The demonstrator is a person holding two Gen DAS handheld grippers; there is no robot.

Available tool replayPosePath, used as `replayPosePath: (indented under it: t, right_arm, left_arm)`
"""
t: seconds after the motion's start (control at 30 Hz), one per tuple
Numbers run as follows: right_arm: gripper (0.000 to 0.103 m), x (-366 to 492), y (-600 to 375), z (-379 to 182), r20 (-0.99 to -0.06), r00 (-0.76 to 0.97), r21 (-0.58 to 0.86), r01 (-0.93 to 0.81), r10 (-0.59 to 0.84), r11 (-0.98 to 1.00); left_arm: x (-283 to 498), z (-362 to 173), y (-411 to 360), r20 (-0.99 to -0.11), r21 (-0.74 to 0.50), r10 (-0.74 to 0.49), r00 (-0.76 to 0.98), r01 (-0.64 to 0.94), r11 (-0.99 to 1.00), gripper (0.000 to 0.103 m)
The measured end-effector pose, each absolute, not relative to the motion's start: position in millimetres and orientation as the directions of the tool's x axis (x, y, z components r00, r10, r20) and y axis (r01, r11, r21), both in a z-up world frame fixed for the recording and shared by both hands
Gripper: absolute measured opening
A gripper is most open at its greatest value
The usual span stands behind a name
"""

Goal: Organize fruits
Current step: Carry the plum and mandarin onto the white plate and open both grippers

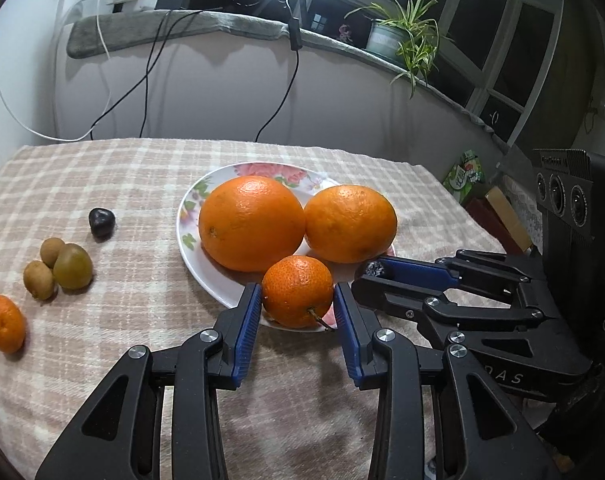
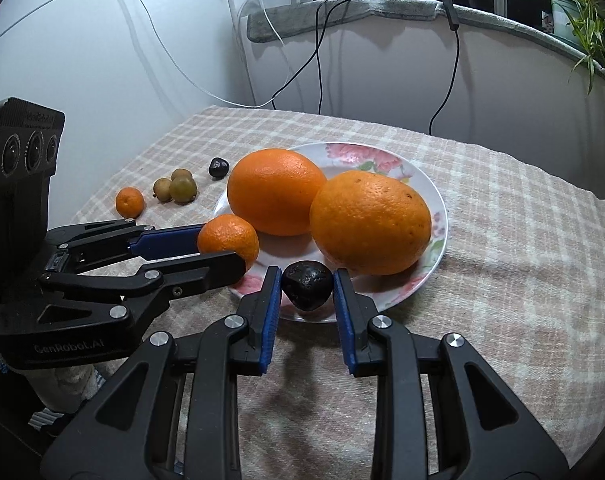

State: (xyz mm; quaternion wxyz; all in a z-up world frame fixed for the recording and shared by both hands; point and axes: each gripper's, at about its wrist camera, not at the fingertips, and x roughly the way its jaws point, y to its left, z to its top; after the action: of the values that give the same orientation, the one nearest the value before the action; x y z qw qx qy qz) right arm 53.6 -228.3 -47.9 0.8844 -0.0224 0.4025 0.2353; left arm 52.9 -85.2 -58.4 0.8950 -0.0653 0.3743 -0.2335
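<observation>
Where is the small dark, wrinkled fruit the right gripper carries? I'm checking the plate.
The small dark fruit sits between the right gripper's blue pads, over the near rim of the floral plate, beside the small mandarin.

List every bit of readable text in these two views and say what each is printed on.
"GenRobot.AI": on the body of the left gripper, seen from the right wrist.
"DAS": partial letters on the body of the right gripper, the rest hidden.
Print on the green packet: too blurred to read.
</observation>
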Motion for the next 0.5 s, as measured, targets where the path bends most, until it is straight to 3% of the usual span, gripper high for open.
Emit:
replayPosePath:
  t: [0.13, 0.2, 0.3, 0.5]
  right_arm:
    - [0.027, 53.0, -227.9, -48.3, -0.723, 0.565, 0.154, -0.429, 0.397, 0.89]
    - [0.028, 52.9, -228.8, -48.5, -0.723, 0.567, 0.154, -0.425, 0.395, 0.892]
    - [0.047, 52.1, -230.4, -47.0, -0.717, 0.577, 0.154, -0.417, 0.392, 0.896]
    - [0.049, 50.5, -233.8, -42.8, -0.71, 0.588, 0.154, -0.409, 0.388, 0.9]
  left_arm:
    - [53.5, -58.1, -86.0, -0.64, -0.29, -0.464, 0.612, 0.367, 0.884, 0.037]
    - [53.6, -57.8, -86.1, -0.639, -0.288, -0.462, 0.615, 0.366, 0.885, 0.044]
    - [52.3, -55.7, -86.0, -0.634, -0.283, -0.459, 0.622, 0.366, 0.887, 0.048]
    - [51.9, -55.4, -82.3, -0.632, -0.286, -0.455, 0.628, 0.357, 0.889, 0.048]
